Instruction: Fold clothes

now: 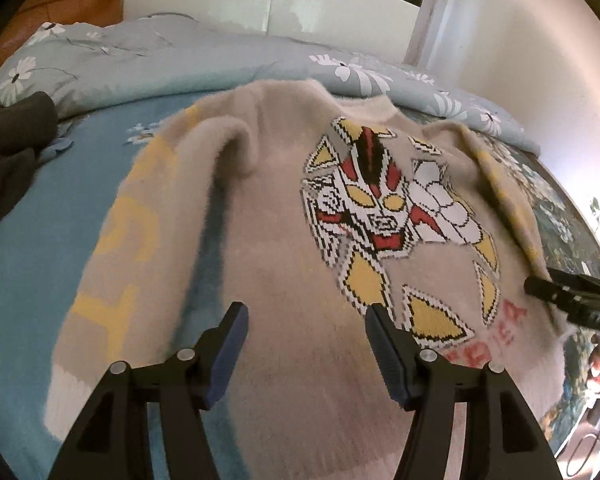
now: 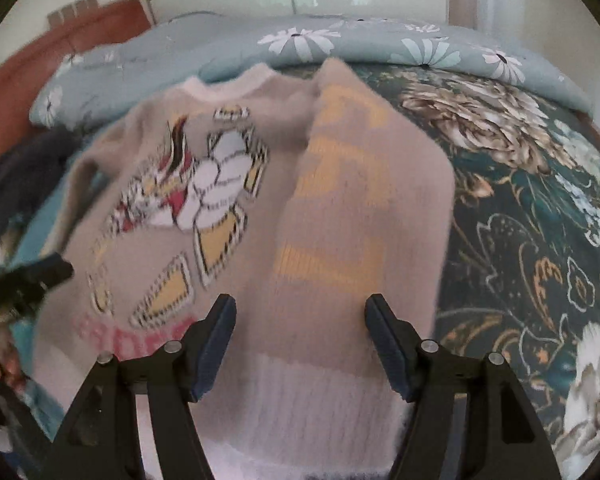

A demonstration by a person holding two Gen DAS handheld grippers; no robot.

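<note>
2 tools, left tool [image 1: 304, 316] and right tool [image 2: 300, 308], gape empty over the sweater [image 1: 284, 264]; suggest pinching hem corners evenly before folding upward on the bed [image 1: 32, 248].

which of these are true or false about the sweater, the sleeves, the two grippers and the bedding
1. The beige sweater lies front up, its knitted figure showing. True.
2. The left gripper clamps the hem. False: its fingers stand apart, nothing pinched.
3. The right sleeve is folded over the body. True.
4. The right gripper holds a hanger. False: it is open and empty.
5. A floral quilt lies beyond the collar. True.
</note>
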